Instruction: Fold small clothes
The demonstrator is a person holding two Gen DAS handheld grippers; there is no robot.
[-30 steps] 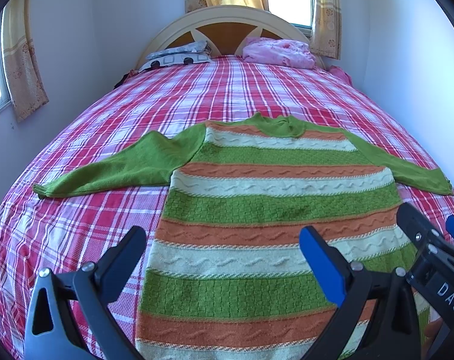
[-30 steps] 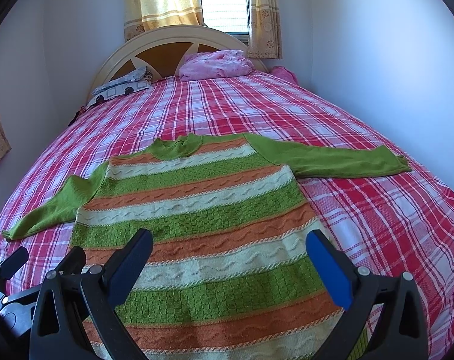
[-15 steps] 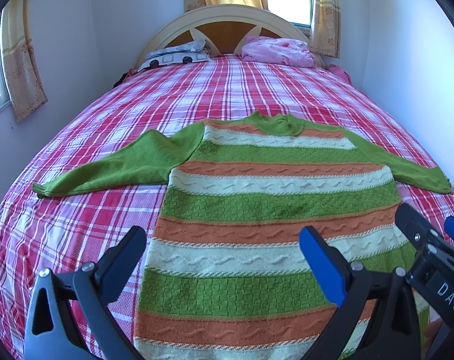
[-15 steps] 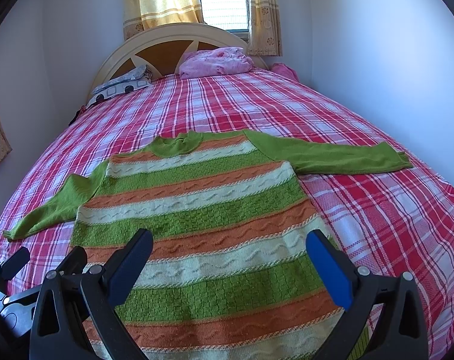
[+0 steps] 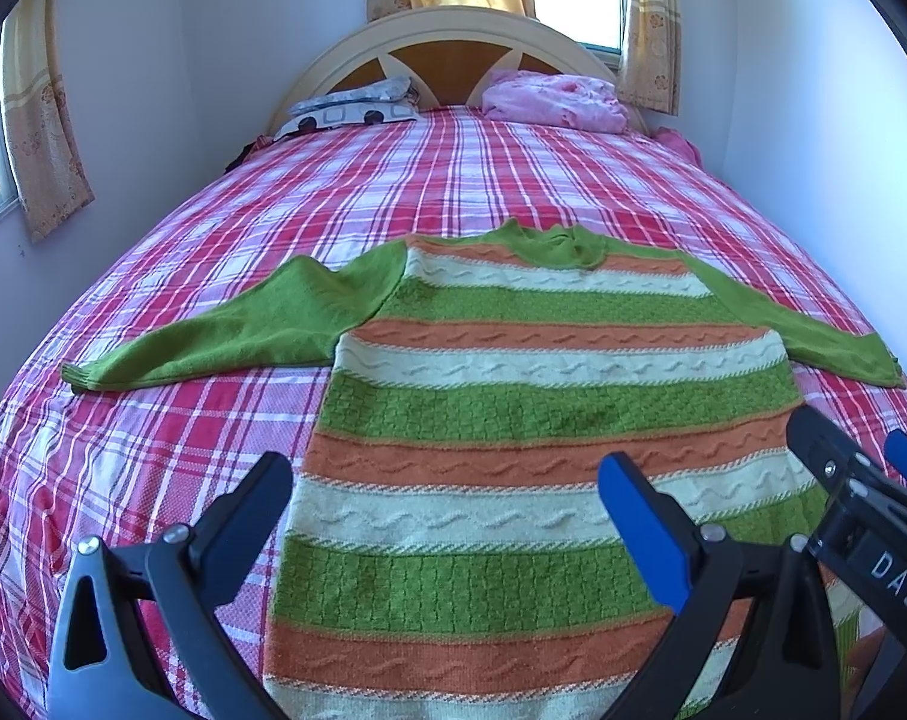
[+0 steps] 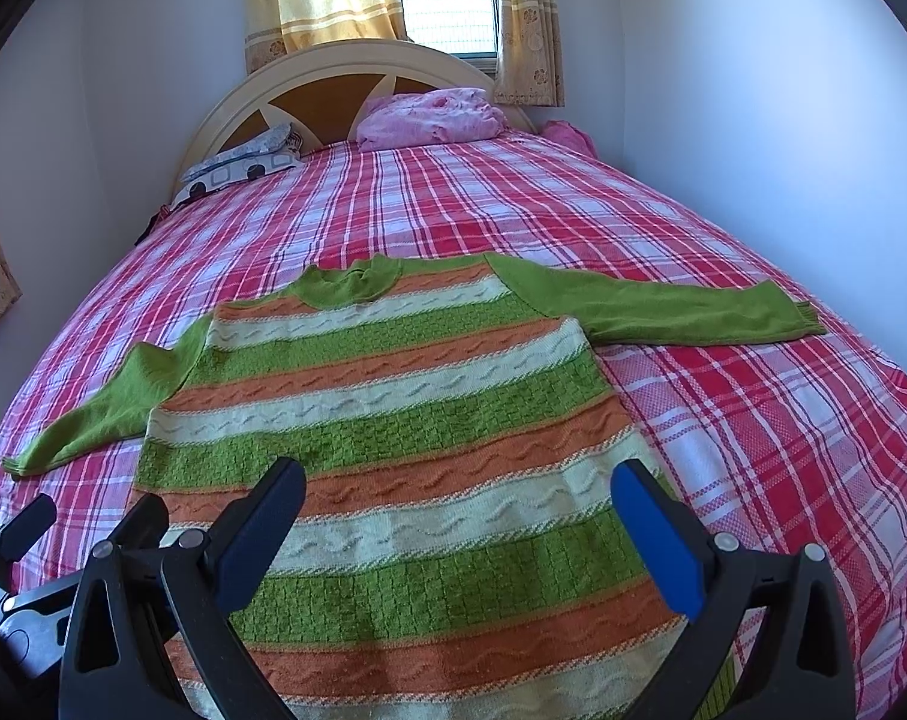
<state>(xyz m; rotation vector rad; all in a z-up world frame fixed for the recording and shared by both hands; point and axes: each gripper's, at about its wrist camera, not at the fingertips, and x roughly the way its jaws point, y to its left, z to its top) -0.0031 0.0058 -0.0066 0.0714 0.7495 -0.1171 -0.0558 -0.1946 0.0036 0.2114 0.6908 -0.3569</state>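
Observation:
A small knitted sweater (image 5: 513,408) (image 6: 393,420) with green, orange and cream stripes lies flat on the bed, collar toward the headboard. Both plain green sleeves are spread sideways: the left sleeve (image 5: 225,336) (image 6: 99,408) and the right sleeve (image 5: 813,336) (image 6: 681,312). My left gripper (image 5: 447,498) hovers open above the lower left part of the sweater, holding nothing. My right gripper (image 6: 459,504) hovers open over the lower right part, also holding nothing. The right gripper (image 5: 867,474) shows at the right edge of the left wrist view. The left gripper (image 6: 93,516) shows at the lower left of the right wrist view.
The bed is covered by a red and white plaid sheet (image 5: 393,192) (image 6: 753,420). At the curved headboard (image 5: 453,42) lie a grey patterned pillow (image 5: 357,108) and a pink bundle of cloth (image 5: 555,102). Walls close in on both sides; curtained windows stand behind.
Both views have shifted very slightly; the sweater lies as before and both grippers stay open above its lower part.

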